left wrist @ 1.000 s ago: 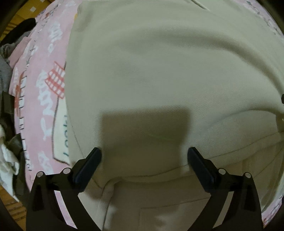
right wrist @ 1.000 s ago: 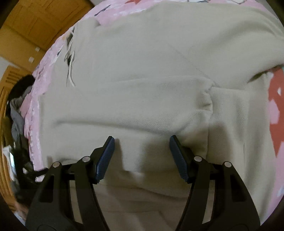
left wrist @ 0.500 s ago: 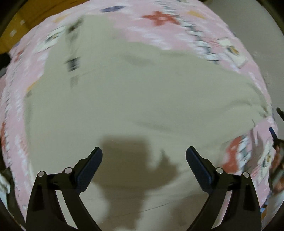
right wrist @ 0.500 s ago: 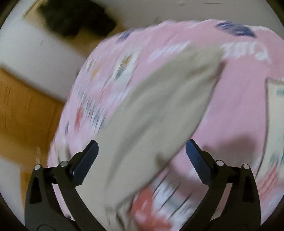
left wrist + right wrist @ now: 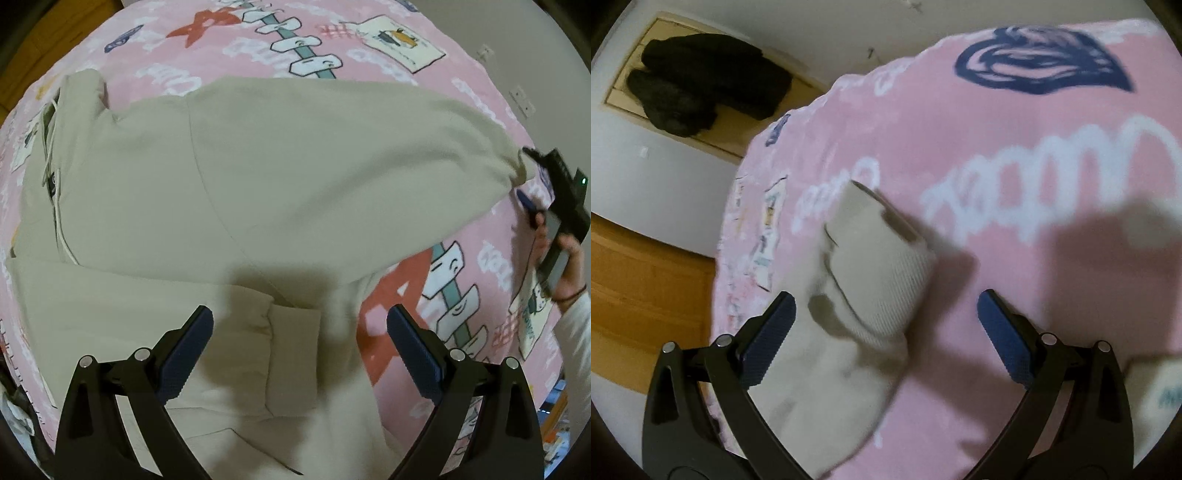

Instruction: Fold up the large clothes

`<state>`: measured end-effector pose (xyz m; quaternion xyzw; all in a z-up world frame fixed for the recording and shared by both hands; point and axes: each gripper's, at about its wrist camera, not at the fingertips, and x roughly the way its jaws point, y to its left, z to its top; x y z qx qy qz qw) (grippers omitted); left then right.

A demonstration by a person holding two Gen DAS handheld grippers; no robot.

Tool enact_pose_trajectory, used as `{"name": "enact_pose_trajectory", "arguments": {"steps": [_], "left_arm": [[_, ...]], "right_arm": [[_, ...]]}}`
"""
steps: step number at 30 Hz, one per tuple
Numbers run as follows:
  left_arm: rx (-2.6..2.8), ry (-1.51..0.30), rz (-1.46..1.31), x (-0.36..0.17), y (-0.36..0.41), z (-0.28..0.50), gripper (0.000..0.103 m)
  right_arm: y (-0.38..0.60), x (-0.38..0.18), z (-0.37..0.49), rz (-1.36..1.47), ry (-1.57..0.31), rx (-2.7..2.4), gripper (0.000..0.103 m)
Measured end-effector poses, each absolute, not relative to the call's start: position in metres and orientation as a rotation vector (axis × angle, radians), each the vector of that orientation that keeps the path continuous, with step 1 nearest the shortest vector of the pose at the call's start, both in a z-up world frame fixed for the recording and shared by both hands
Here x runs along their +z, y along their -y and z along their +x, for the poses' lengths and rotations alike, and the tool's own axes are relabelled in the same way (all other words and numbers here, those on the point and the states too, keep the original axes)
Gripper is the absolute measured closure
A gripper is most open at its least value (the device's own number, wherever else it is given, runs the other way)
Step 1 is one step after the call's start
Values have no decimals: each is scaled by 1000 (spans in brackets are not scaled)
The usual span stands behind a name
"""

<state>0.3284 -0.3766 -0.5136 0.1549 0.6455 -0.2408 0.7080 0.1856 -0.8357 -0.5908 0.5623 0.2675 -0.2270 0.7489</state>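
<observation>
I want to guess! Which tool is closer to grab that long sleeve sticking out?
Probably the right tool: the sleeve cuff lies just ahead between its open fingers. The left tool hovers open over the folded sleeve instead.

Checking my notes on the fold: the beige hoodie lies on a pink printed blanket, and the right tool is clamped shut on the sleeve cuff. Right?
Not quite. The right tool is open: the right wrist view shows its jaws spread wide, with the sleeve cuff lying loose ahead of them. The beige hoodie does lie on the pink printed blanket.
</observation>
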Motion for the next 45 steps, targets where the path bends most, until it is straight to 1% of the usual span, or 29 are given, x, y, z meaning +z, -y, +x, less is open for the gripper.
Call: {"name": "enact_pose_trajectory", "arguments": {"steps": [3,4,5,6,8,9,10,12,17,22,23,27,31,33,36,40,45], "left_arm": [[-505,-1435,330,-516,361,333,11],[-495,-1437,324,-518,357,336,11],[-482,-1441,313,-519,351,339,11],[-464,-1449,297,-520,342,342,11],[-435,-1464,269,-523,327,349,11],[-421,-1471,252,-524,318,352,11],[-407,-1475,244,-525,310,353,11],[-381,-1474,239,-524,292,356,11],[-330,-1445,238,-521,247,368,11],[-261,-1418,245,-532,207,387,11],[-243,-1419,235,-533,197,392,11],[-213,-1399,181,-529,165,405,11],[-202,-1394,143,-529,133,407,11],[-182,-1398,117,-530,113,407,11],[-135,-1379,55,-521,75,409,11],[-95,-1343,1,-508,20,419,11],[-75,-1369,-61,-518,-40,440,11]], "right_arm": [[846,-589,194,1209,-602,-498,7],[847,-587,201,1179,-641,-515,17],[844,-582,205,1144,-669,-529,49],[843,-578,214,1097,-725,-552,61],[842,-572,219,1044,-774,-538,82],[839,-564,217,1003,-797,-550,83],[838,-559,219,988,-798,-555,88],[833,-546,220,983,-781,-567,89],[807,-487,231,907,-687,-536,90],[746,-414,255,722,-642,-476,90],[720,-393,259,662,-618,-455,90],[628,-339,285,518,-580,-340,90],[515,-308,310,463,-555,-168,90],[464,-303,321,453,-554,-85,93],[379,-307,339,460,-574,49,93],[281,-334,358,502,-650,217,93],[195,-369,368,533,-741,347,93]]}}
